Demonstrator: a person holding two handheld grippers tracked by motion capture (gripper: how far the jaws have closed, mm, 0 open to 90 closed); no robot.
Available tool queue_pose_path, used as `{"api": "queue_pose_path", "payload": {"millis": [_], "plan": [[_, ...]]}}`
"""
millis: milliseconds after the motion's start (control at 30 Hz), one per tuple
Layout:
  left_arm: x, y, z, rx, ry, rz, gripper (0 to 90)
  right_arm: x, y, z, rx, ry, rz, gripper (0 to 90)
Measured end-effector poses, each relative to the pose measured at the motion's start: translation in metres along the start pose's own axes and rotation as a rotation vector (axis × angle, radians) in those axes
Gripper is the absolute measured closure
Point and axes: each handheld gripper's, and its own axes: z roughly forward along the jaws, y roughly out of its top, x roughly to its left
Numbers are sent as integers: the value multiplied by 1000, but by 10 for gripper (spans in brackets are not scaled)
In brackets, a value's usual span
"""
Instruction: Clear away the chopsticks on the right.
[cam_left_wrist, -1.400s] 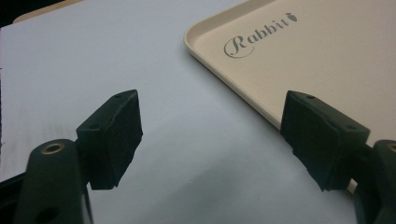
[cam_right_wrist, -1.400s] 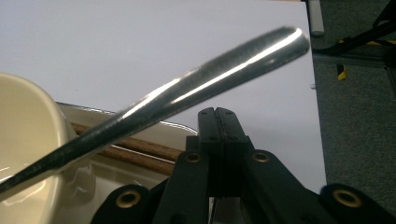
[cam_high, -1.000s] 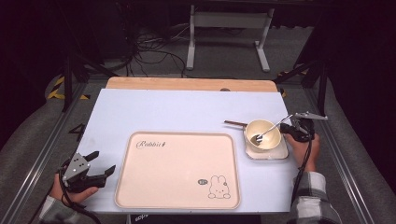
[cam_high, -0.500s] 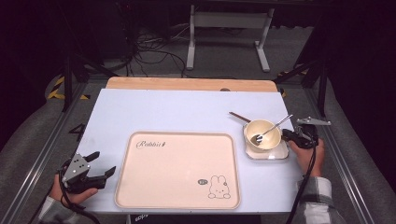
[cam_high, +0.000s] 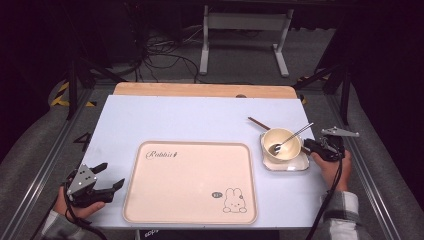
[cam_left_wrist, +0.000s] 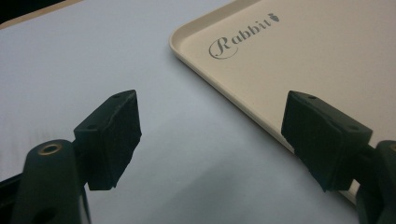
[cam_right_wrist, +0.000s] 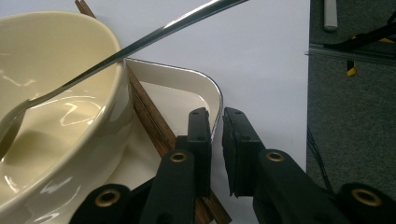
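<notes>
Since a moment ago, the right gripper (cam_high: 312, 146) has slid a little toward the lower right of the high view. The plate turned with it, so the far end of the chopsticks (cam_high: 256, 122) swung up the frame.

On the big pale blue table (cam_high: 200, 115) lies a pink tray (cam_high: 190, 185) with a rabbit on it, low in the middle of the frame. It has nothing on it. To its right sits a small white plate (cam_high: 295, 166), at the right of the frame, apart from the tray. A cream bowl (cam_high: 287, 136) stands on the plate. A metal spoon (cam_high: 295, 136) leans in the bowl, its handle up toward the upper right. The brown chopsticks lie under the bowl's side, across the plate.

In the right gripper view, the jaws are pressed close on the plate's thin rim, pinching it. The left gripper (cam_high: 111, 174) rests at the lower left, beside the tray's corner, jaws spread wide with nothing between them.

I think the step in hand is dragging the plate. Next it likely goes left onto the tray. That calls for a slow, flat pull, or the spoon and chopsticks may slip off.
</notes>
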Motion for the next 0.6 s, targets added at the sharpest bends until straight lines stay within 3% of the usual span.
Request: {"api": "queue_pose_path", "payload": {"millis": [300,600], "plan": [[0,0,0,-2,-6,-1,206,-2,-3,-6,50,69,-29,750],[0,0,1,2,-11,-5,206,-9,-4,-1,77,72,-24,733]]}}
